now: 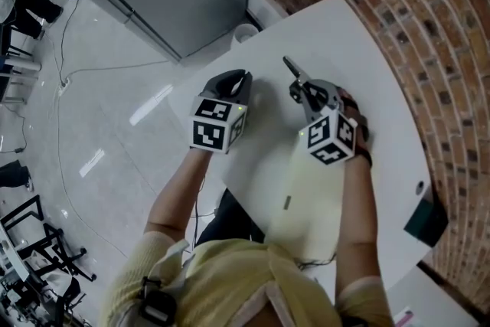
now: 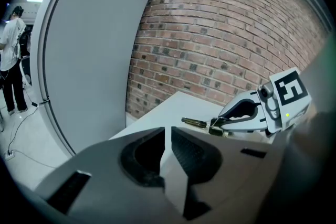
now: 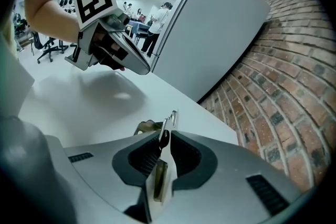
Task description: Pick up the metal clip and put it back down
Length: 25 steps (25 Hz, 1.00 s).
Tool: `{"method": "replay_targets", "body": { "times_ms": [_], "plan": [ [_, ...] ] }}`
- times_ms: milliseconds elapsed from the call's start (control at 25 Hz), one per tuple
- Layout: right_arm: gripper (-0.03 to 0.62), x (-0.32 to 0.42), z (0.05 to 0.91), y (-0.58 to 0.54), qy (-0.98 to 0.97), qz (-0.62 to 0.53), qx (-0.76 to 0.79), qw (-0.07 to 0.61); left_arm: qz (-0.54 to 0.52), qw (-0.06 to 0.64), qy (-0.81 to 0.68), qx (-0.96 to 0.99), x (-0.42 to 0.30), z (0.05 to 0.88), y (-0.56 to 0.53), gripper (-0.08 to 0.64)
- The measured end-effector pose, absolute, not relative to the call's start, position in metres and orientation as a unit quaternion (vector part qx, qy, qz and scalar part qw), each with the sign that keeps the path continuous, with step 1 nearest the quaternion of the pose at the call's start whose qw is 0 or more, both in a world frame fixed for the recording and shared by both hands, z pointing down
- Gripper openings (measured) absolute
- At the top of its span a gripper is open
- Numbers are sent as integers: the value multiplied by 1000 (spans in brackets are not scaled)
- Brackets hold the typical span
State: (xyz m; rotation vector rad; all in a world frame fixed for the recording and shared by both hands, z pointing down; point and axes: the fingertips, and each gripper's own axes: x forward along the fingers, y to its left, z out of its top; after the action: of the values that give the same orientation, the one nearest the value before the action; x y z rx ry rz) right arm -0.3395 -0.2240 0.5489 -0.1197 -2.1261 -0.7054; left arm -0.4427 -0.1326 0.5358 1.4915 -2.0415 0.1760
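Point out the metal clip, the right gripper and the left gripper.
metal clip (image 2: 194,123): left gripper view, on its brass-coloured free end.
right gripper (image 1: 304,90): head view, midway between its fingertips.
left gripper (image 2: 168,136): left gripper view, midway between its fingertips.

Left gripper (image 1: 239,80) closed and empty; right gripper (image 1: 301,90) slightly parted around the metal clip (image 1: 292,67).

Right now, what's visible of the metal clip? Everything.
The metal clip is small and thin: brassy flat body, a black piece, silvery wire loops at the far end. It stands edge-on between the jaws of the right gripper, its tip poking out over the white table. The jaws are narrowly apart: it touches one pad, a sliver of gap shows at the other, so it doesn't look clamped. Whether it rests on the table is unclear.
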Motion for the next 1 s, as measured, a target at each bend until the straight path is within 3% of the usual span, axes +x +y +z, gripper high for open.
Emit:
{"method": "replay_targets", "body": {
  "times_ms": [200,840,1000],
  "plan": [
    [57,-339,541,-227,-860,-267,-43,434,62,297,-773,557,-445,530,-129,18],
    [58,-324,541,-221,-861,-183,-101,464,54,296,-774,557,-448,532,-121,18],
    [77,-321,540,-212,-870,-111,-128,462,51,294,-775,558,-448,528,-121,18]
  ]
}}
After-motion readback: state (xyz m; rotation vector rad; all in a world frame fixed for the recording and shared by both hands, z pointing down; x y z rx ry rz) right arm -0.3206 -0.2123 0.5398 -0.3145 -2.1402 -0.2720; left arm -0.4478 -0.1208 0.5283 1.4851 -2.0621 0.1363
